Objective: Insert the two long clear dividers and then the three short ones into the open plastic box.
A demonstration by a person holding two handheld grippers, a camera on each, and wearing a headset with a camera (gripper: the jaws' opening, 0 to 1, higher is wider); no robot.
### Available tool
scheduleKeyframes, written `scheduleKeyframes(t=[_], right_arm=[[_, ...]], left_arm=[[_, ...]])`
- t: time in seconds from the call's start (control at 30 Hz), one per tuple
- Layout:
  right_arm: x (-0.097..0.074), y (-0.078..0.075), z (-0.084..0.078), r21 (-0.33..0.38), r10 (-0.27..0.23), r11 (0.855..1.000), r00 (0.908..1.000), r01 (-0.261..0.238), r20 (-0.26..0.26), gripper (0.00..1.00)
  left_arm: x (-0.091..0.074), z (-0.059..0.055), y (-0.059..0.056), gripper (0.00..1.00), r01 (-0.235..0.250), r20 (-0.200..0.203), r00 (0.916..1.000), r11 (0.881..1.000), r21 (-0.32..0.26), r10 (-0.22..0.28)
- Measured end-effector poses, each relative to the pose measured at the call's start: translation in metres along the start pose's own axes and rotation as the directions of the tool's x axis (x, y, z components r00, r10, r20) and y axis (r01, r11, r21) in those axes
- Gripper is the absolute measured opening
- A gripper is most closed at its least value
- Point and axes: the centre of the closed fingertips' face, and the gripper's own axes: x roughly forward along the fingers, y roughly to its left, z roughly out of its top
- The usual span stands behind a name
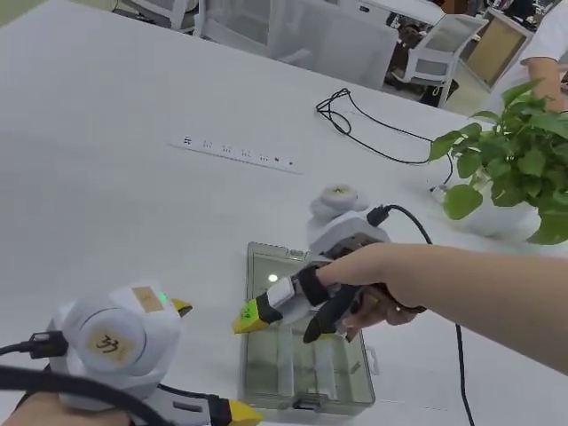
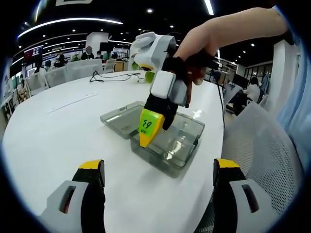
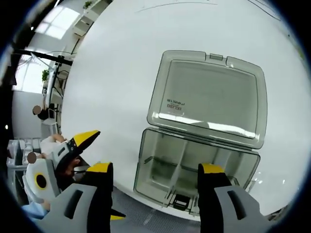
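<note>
Translucent grey plastic box [image 3: 209,92], open on white counter [image 1: 133,204], holds clear dividers [image 3: 179,160], seemingly all; left gripper [image 2: 158,164] and right gripper [image 3: 155,169] spread, empty.

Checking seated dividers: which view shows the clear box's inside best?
The right gripper view: it looks straight down into the clear grey plastic box, lid and compartments. In the head view the right claw covers part; the left gripper view sees it low, side-on.

Smoky translucent glossy plastic of box [image 3: 160,174] and lid [image 3: 209,92], smooth matt white bench [image 1: 106,106], glossy white plastic shell and matt black yellow-tipped jaws on left hand-held gripper [image 2: 158,167], white plastic power strip [image 1: 235,153], black rubbery cable [image 1: 390,130], waxy green leaves of plant [image 1: 524,160]
</note>
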Motion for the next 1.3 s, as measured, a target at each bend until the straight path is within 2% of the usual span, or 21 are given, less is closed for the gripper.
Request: scheduleKeyframes(t=[0.17,0.37,0.4,0.47,0.5,0.53,0.6,0.63,0.67,0.73,0.77,0.87,0.93,0.97,1.03,1.07,1.1,1.13,1.2,1.23,1.3], right_arm=[[-0.006,0.011,0.003,-0.004,0.06,0.998,0.9967,-0.06,0.054,0.86],[-0.019,0.023,0.007,-0.035,0.144,0.99,0.9796,-0.14,0.141,0.95],[-0.024,0.031,0.012,-0.058,0.199,0.98,0.9636,-0.191,0.179,0.96],[-0.031,0.03,0.011,-0.027,0.199,0.98,0.9598,-0.197,0.198,0.97],[-0.035,0.035,0.016,-0.054,0.231,0.973,0.9438,-0.225,0.236,0.97],[-0.038,0.034,0.016,-0.04,0.228,0.973,0.9417,-0.226,0.247,0.98],[-0.047,0.038,0.02,-0.051,0.267,0.963,0.9177,-0.264,0.294,1.0],[-0.05,0.036,0.016,-0.046,0.263,0.964,0.9196,-0.261,0.292,1.0],[-0.053,0.039,0.016,-0.07,0.29,0.957,0.9078,-0.282,0.303,1.0],[-0.056,0.033,0.013,-0.069,0.277,0.961,0.9076,-0.269,0.315,1.0],[-0.058,0.034,0.013,-0.076,0.289,0.957,0.9008,-0.28,0.324,1.0],[-0.068,0.036,0.014,-0.105,0.322,0.946,0.8656,-0.305,0.383,1.0],[-0.069,0.033,0.009,-0.122,0.327,0.945,0.8654,-0.304,0.379,1.0],[-0.072,0.034,0.012,-0.145,0.338,0.941,0.85,-0.306,0.404,1.0],[-0.075,0.032,0.008,-0.178,0.347,0.937,0.8423,-0.299,0.412,1.0],[-0.077,0.029,0.009,-0.212,0.347,0.936,0.8304,-0.28,0.436,1.0],[-0.076,0.027,0.003,-0.217,0.342,0.937,0.8434,-0.273,0.414,1.0],[-0.078,0.027,0.004,-0.262,0.361,0.927,0.8269,-0.269,0.431,1.0],[-0.079,0.021,0.002,-0.292,0.357,0.925,0.8242,-0.245,0.44,1.0],[-0.081,0.021,0.002,-0.311,0.366,0.919,0.8137,-0.241,0.452,1.0],[-0.081,0.014,-0.002,-0.292,0.357,0.925,0.8138,-0.242,0.458,1.0]], left_arm=[[-0.001,0.001,0.0,0.95,-0.003,-0.006,1.0,1.0,0.008,0.003],[-0.001,0.004,-0.003,0.95,-0.005,-0.013,0.9999,1.0,0.016,0.005],[-0.001,0.004,-0.003,0.95,-0.006,-0.012,0.9999,1.0,0.016,0.006],[-0.001,0.005,-0.004,0.95,-0.006,-0.014,0.9999,1.0,0.016,0.006],[-0.001,0.006,-0.004,0.95,-0.007,-0.014,0.9999,1.0,0.017,0.007],[-0.001,0.006,-0.004,0.95,-0.007,-0.015,0.9999,1.0,0.016,0.007],[0.0,0.006,-0.005,0.95,-0.007,-0.019,0.9998,1.0,0.02,0.007],[0.0,0.007,-0.006,0.95,-0.005,-0.02,0.9998,1.0,0.021,0.006],[0.001,0.008,-0.006,0.95,-0.005,-0.02,0.9998,1.0,0.022,0.005],[0.002,0.009,-0.008,0.95,-0.004,-0.022,0.9997,1.0,0.025,0.005],[0.003,0.01,-0.008,0.95,-0.003,-0.024,0.9997,1.0,0.027,0.004],[0.005,0.012,-0.011,0.95,-0.001,-0.025,0.9997,1.0,0.027,0.001],[0.006,0.012,-0.012,0.95,0.0,-0.025,0.9997,1.0,0.027,0.0],[0.006,0.012,-0.012,0.95,0.001,-0.027,0.9996,1.0,0.027,0.0],[0.007,0.013,-0.013,0.95,0.002,-0.031,0.9995,1.0,0.029,-0.001],[0.007,0.013,-0.014,0.95,0.004,-0.032,0.9995,1.0,0.028,-0.003],[0.007,0.013,-0.015,0.95,0.005,-0.035,0.9994,1.0,0.028,-0.004],[0.007,0.013,-0.015,0.95,0.004,-0.038,0.9993,1.0,0.031,-0.003],[0.008,0.012,-0.016,0.95,0.007,-0.043,0.999,1.0,0.031,-0.005],[0.008,0.012,-0.016,0.95,0.006,-0.045,0.999,0.999,0.032,-0.004],[0.009,0.011,-0.017,0.94,0.007,-0.051,0.9987,0.999,0.033,-0.005]])
